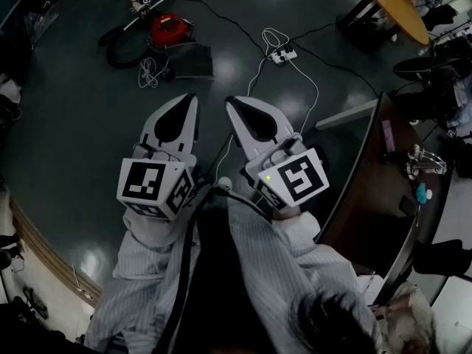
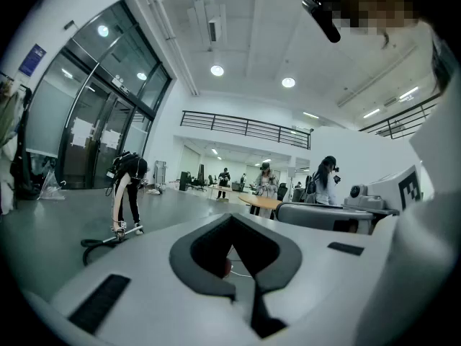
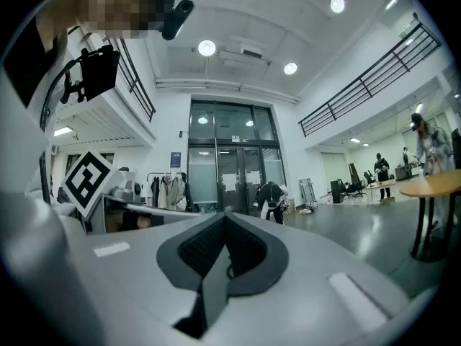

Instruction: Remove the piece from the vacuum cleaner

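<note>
Head view: the 2 grippers, left gripper (image 1: 188, 102) and right gripper (image 1: 234, 105), sit side by side at frame centre, jaws fully closed and empty. The red vacuum cleaner (image 1: 168, 29) lies on the floor (image 1: 74, 109) at upper left, well apart from both.

Dim head view; floor (image 1: 88, 124) glare; fisheye edges.

vacuum cleaner (image 1: 171, 29): red; floor (image 1: 74, 109): dark grey; sleeves (image 1: 140, 271): pale striped; table (image 1: 392, 0): tan
</note>
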### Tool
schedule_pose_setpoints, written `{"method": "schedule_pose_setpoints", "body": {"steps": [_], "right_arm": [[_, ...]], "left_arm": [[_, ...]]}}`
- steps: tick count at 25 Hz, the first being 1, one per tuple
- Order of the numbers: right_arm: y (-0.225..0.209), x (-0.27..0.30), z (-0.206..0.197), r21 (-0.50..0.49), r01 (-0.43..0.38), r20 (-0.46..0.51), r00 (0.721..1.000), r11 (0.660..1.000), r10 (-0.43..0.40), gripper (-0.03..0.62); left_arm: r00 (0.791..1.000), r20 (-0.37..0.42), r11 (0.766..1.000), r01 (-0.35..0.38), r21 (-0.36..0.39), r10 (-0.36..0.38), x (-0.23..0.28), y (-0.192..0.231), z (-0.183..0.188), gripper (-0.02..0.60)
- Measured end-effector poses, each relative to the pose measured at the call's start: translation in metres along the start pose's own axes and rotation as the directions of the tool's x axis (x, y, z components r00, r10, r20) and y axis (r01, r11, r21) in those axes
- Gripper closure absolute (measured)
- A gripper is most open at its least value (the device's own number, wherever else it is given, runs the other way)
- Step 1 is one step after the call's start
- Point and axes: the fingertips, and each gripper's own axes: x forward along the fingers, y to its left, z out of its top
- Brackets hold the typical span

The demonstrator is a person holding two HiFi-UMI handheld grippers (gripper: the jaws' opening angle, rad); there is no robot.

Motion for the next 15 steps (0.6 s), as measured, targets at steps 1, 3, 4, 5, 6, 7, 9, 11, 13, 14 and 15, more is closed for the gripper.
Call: {"method": "schedule_pose_setpoints", "body": {"steps": [1,3,4,5,6,7,9,11,13,14,15], "right_arm": [[-0.001,-0.001,0.001,-0.001,0.001,0.0,1.0,1.0,-0.001,0.594],[-0.003,-0.003,0.001,-0.002,0.001,-0.001,1.0,1.0,-0.001,0.594],[-0.004,-0.004,0.001,-0.004,0.001,-0.002,1.0,1.0,-0.001,0.594],[-0.005,-0.006,0.001,-0.005,0.0,-0.002,1.0,1.0,0.0,0.594],[-0.006,-0.009,0.0,-0.006,-0.001,-0.002,1.0,1.0,0.001,0.594],[-0.007,-0.011,0.0,-0.006,-0.002,-0.002,1.0,1.0,0.002,0.594],[-0.01,-0.014,0.0,-0.005,-0.005,0.0,1.0,1.0,0.005,0.594],[-0.013,-0.014,-0.002,0.002,-0.008,0.004,1.0,1.0,0.008,0.592],[-0.017,-0.012,-0.006,0.016,-0.012,-0.002,1.0,1.0,0.012,0.592],[-0.02,-0.009,-0.01,0.025,-0.014,-0.007,1.0,1.0,0.014,0.592],[-0.024,-0.004,-0.015,0.034,-0.015,-0.013,1.0,0.999,0.015,0.592]], "left_arm": [[1.0,-0.003,1.0,0.0,0.0,0.0,0.0,-0.001,0.001,0.577],[1.0,-0.007,1.0,-0.001,0.0,0.001,0.001,-0.004,0.001,0.577],[1.0,-0.005,1.0,-0.001,0.0,0.001,0.002,-0.006,0.0,0.577],[1.0,-0.004,1.0,-0.001,0.002,0.001,0.003,-0.008,-0.001,0.577],[1.0,-0.003,1.0,-0.001,0.003,0.001,0.003,-0.01,-0.002,0.577],[1.0,-0.002,1.0,-0.003,0.004,0.003,0.004,-0.012,-0.003,0.577],[1.0,-0.005,1.0,-0.01,0.004,0.01,0.005,-0.015,-0.005,0.577],[0.999,-0.011,1.0,-0.03,0.004,0.03,0.006,-0.012,-0.008,0.577],[0.998,-0.018,0.998,-0.057,0.001,0.057,0.007,-0.006,-0.013,0.577],[0.997,-0.023,0.998,-0.069,-0.002,0.068,0.008,-0.002,-0.015,0.577],[0.996,-0.029,0.997,-0.08,-0.006,0.079,0.01,0.004,-0.018,0.577]]}}
